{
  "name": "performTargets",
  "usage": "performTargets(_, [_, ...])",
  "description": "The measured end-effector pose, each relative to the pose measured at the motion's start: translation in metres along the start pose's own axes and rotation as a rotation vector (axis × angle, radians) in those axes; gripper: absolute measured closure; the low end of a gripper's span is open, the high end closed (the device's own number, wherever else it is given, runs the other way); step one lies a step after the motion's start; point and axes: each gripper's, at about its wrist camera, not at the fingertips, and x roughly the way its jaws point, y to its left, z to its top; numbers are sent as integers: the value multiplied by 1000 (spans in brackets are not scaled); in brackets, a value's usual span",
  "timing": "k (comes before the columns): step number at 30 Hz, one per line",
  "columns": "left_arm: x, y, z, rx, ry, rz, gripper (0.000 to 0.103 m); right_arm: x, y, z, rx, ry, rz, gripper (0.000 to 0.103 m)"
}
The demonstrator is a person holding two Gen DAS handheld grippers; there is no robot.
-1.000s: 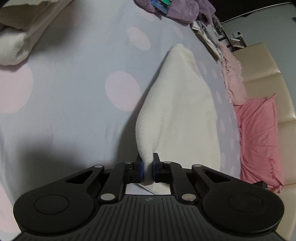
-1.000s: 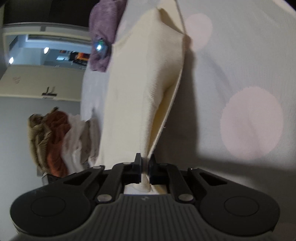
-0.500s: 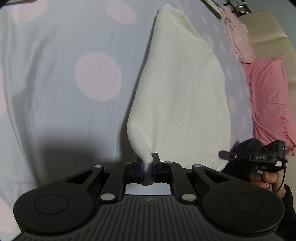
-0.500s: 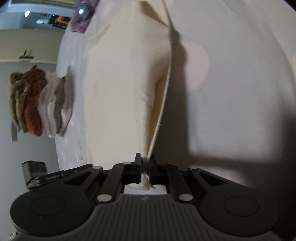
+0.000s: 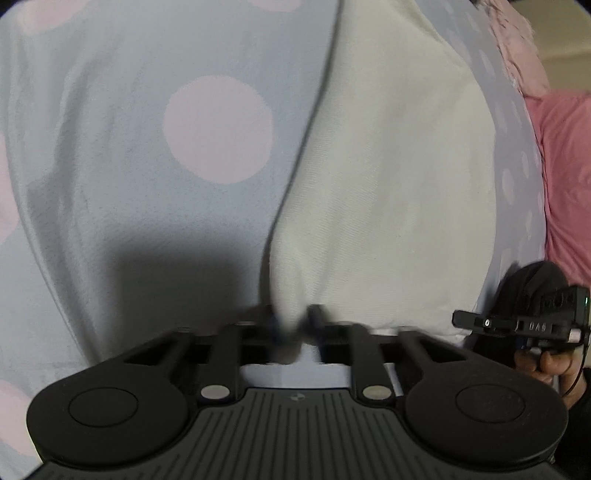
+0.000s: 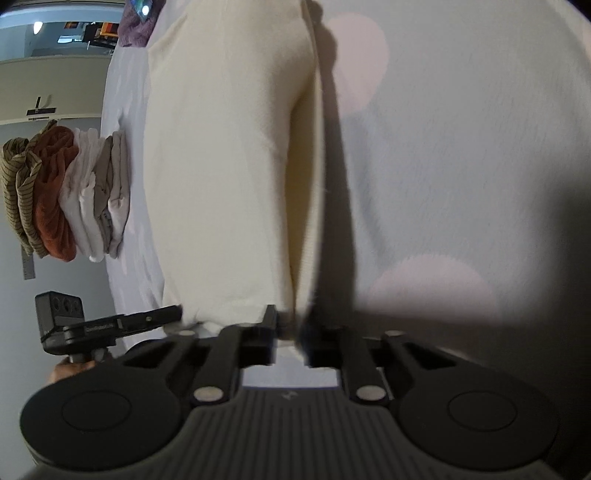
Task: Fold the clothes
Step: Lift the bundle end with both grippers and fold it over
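A cream garment (image 5: 388, 166) lies spread on the pale blue sheet with pink dots (image 5: 110, 147). My left gripper (image 5: 293, 317) sits low at the garment's near corner. Its jaws are closing and a bunched fold of the fabric is pinched between them. In the right wrist view the same cream garment (image 6: 221, 166) runs away from me, folded double along its right side. My right gripper (image 6: 291, 321) is at the garment's near edge. Its jaws are opening, and the hem lies loosely in the gap between them.
A stack of folded clothes (image 6: 74, 195) stands on the bed beyond the garment. A purple garment (image 6: 136, 22) lies at the far end. A pink pillow (image 5: 565, 166) lies off the bed's right side. A hand holds the other gripper unit (image 5: 517, 325) close by.
Both grippers have come down toward the bed, and the garment, which hung stretched from them, now lies flat. The right jaws have widened. The left ones still pinch the corner.
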Motion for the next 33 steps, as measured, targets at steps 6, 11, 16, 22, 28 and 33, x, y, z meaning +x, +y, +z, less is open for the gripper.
performTargets(6, [-27, 10, 2, -51, -65, -136, 96, -28, 11, 9, 30, -5, 128, 92])
performTargets(11, [-59, 9, 12, -56, -176, -294, 96, -58, 28, 29, 0, -49, 208, 92])
performTargets(16, [-76, 0, 23, -75, -256, -398, 96, -78, 44, 54, -5, -94, 272, 92])
performTargets(22, [-80, -12, 50, -119, -310, -486, 96, -92, 43, 90, 80, -115, 346, 92])
performTargets(28, [-69, -20, 89, -189, -323, -534, 96, -108, 36, 118, 158, -144, 416, 92])
performTargets(33, [-53, -24, 128, -286, -309, -519, 96, -98, 19, 139, 271, -142, 460, 92])
